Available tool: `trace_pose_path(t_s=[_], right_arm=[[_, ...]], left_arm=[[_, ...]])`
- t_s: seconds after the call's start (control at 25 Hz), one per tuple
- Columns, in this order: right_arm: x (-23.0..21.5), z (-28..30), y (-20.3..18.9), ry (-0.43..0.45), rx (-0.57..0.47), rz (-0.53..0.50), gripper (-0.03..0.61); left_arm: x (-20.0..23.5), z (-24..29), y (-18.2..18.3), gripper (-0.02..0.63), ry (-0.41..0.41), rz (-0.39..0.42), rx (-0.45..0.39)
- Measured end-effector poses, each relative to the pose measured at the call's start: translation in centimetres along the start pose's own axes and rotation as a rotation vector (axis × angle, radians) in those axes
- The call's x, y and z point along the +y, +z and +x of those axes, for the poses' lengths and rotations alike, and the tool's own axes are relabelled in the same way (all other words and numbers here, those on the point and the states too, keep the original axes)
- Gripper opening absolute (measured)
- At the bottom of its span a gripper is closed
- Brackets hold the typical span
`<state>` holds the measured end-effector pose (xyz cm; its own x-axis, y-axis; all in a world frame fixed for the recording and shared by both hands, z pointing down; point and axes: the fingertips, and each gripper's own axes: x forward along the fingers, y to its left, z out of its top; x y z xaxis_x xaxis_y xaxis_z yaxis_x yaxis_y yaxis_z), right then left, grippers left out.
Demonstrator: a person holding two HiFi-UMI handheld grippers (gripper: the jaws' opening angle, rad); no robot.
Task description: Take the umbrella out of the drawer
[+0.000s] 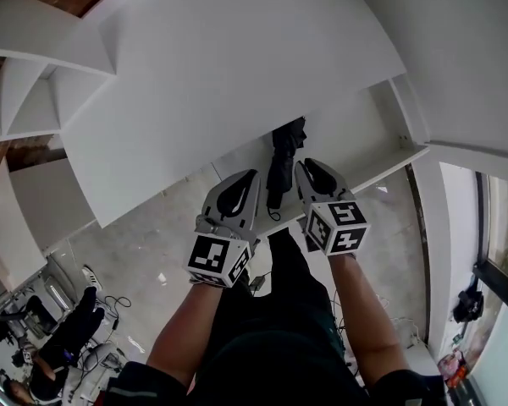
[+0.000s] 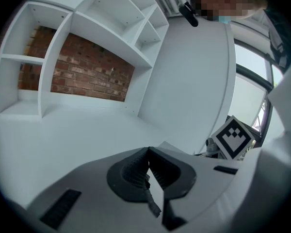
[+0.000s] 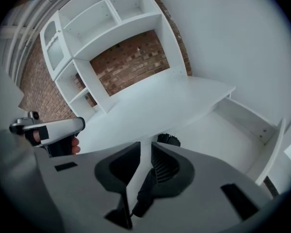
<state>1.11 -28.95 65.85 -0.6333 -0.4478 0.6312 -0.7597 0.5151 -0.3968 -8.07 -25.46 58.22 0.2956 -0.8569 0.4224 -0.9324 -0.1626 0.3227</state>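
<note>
Flanking black umbrella [image 1: 284, 163], both grippers point forward and down at open drawer [image 1: 389, 161]. Bare forearms run side by side, marker cubes facing up. Left gripper [image 1: 247, 183]: jaws closed tip to tip, empty. Right gripper [image 1: 311, 174]: jaws parted by narrow slit, nothing between. Umbrella lies in drawer, far end under white desk top [image 1: 237, 74].

Daylight from the window [image 1: 505, 227] on my right fills the room, soft and even. The white desk [image 1: 237, 83] bounces it back without hard glare, and shadows under it are faint. Both gripper views bulge like a fisheye, fading to black at the corners, and whatever is nearest looks soft.
</note>
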Motion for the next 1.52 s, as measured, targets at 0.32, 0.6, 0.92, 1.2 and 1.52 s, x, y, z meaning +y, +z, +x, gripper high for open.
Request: trace_pose_path(t_s=[0.32, 0.6, 0.92, 1.2, 1.52], right_arm=[[-2.9, 4.5, -2.8, -0.054, 0.097, 0.109, 0.086], [-4.7, 7.7, -5.1, -0.111, 0.174, 0.204, 0.144], [-6.0, 11.2, -7.2, -0.152, 0.251, 0.23, 0.232], [-6.6, 13.6, -7.4, -0.201, 0.28, 0.202, 0.268], [-6.8, 15.3, -8.1, -0.236, 0.328, 0.214, 0.27]], left_arm=[[1.5, 2.1, -2.2, 0.006, 0.027, -0.043, 0.029], [3.6, 1.9, -2.8, 0.006, 0.066, -0.06, 0.05], [5.0, 1.3, -2.4, 0.006, 0.091, -0.055, 0.057], [5.4, 0.7, -1.9, 0.008, 0.106, -0.046, 0.05], [6.0, -0.1, -1.8, 0.006, 0.131, -0.052, 0.05]])
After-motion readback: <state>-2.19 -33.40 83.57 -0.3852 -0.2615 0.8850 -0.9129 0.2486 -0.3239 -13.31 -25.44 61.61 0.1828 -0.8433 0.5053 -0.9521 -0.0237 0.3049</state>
